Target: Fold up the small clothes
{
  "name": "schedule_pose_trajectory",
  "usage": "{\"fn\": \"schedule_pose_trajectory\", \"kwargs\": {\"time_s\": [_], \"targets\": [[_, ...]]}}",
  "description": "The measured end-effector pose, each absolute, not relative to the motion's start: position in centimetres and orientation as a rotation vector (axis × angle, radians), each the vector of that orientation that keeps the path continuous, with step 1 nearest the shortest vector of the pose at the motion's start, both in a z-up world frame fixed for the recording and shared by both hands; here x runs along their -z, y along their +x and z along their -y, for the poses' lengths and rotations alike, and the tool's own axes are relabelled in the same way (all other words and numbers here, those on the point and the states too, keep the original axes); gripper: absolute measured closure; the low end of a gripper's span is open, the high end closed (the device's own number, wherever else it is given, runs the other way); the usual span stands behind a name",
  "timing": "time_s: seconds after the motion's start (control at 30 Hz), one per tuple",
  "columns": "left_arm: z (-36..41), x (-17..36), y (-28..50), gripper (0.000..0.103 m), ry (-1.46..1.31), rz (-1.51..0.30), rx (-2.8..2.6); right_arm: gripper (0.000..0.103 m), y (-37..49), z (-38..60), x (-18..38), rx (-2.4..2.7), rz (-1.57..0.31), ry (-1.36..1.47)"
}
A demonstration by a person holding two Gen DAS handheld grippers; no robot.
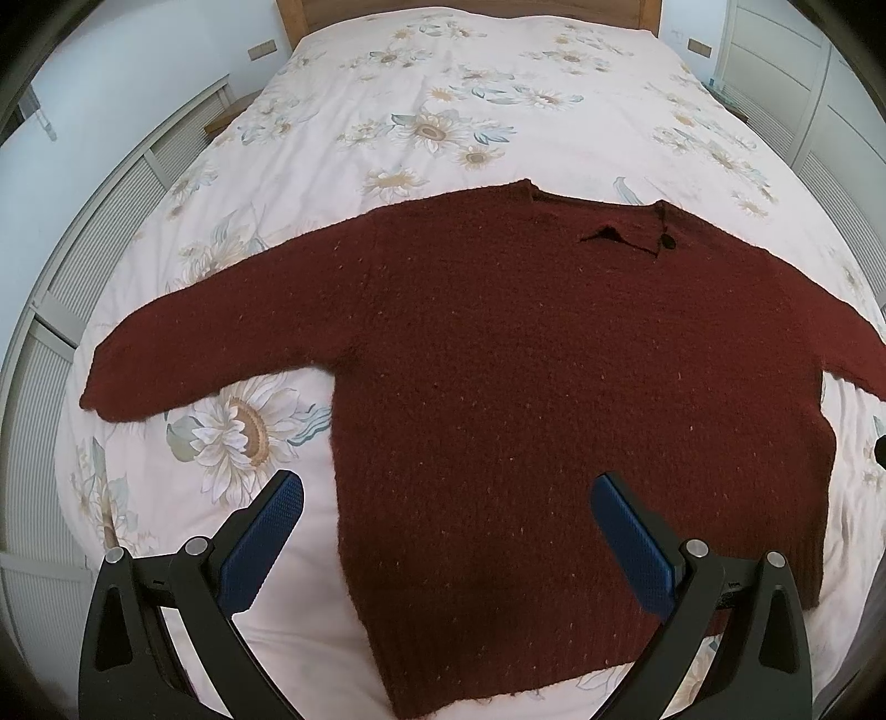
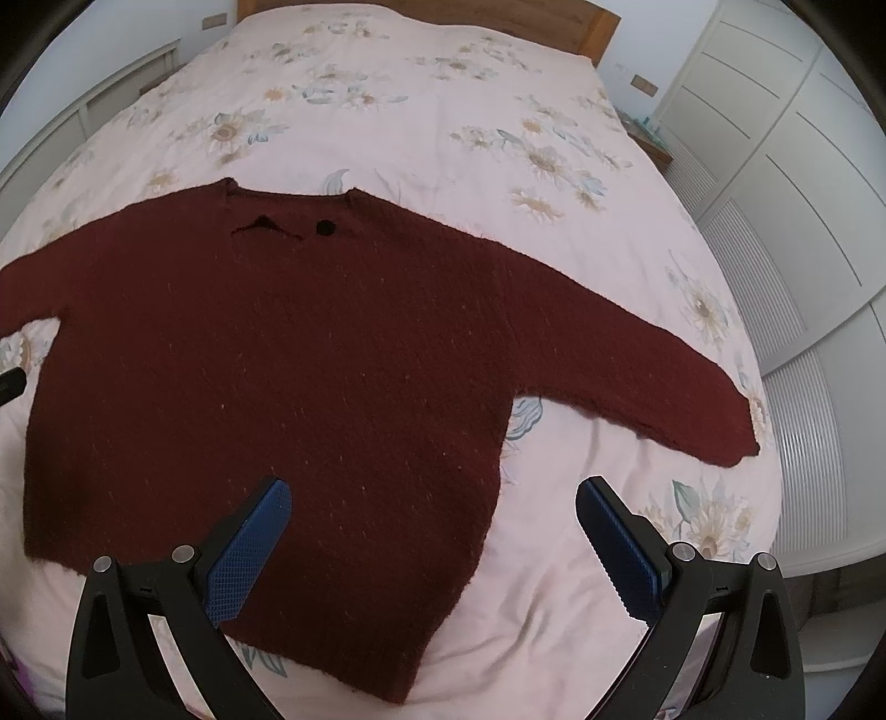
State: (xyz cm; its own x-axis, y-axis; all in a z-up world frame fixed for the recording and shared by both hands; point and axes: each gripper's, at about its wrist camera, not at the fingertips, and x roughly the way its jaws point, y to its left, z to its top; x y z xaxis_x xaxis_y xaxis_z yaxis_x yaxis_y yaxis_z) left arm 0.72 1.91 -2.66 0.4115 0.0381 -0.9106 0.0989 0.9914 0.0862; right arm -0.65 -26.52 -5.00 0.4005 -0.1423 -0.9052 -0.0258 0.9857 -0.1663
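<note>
A small dark red knitted sweater (image 1: 526, 387) lies flat on the bed with both sleeves spread out and the neck away from me; it also shows in the right wrist view (image 2: 277, 387). My left gripper (image 1: 446, 490) is open and empty, hovering above the sweater's lower left hem corner. My right gripper (image 2: 432, 493) is open and empty, hovering above the lower right hem corner. Its blue pads (image 2: 249, 548) stand wide apart. The left sleeve (image 1: 194, 354) reaches left, the right sleeve (image 2: 664, 376) reaches right.
The bed has a pink floral cover (image 1: 443, 111) and a wooden headboard (image 1: 470, 11). White slatted panels (image 1: 83, 249) run along the left side, white wardrobe doors (image 2: 803, 194) along the right. The other gripper's tip shows at the frame edge (image 2: 11, 382).
</note>
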Motion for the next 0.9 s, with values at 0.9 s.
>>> {"fn": "schedule_pose_trajectory", "kwargs": {"time_s": [0.9], "targets": [[-1.1, 3.3, 1.8, 0.001, 0.166, -1.158, 0.071, 0.0, 0.6, 29.7, 5.5, 0.067, -1.113, -0.099]]}}
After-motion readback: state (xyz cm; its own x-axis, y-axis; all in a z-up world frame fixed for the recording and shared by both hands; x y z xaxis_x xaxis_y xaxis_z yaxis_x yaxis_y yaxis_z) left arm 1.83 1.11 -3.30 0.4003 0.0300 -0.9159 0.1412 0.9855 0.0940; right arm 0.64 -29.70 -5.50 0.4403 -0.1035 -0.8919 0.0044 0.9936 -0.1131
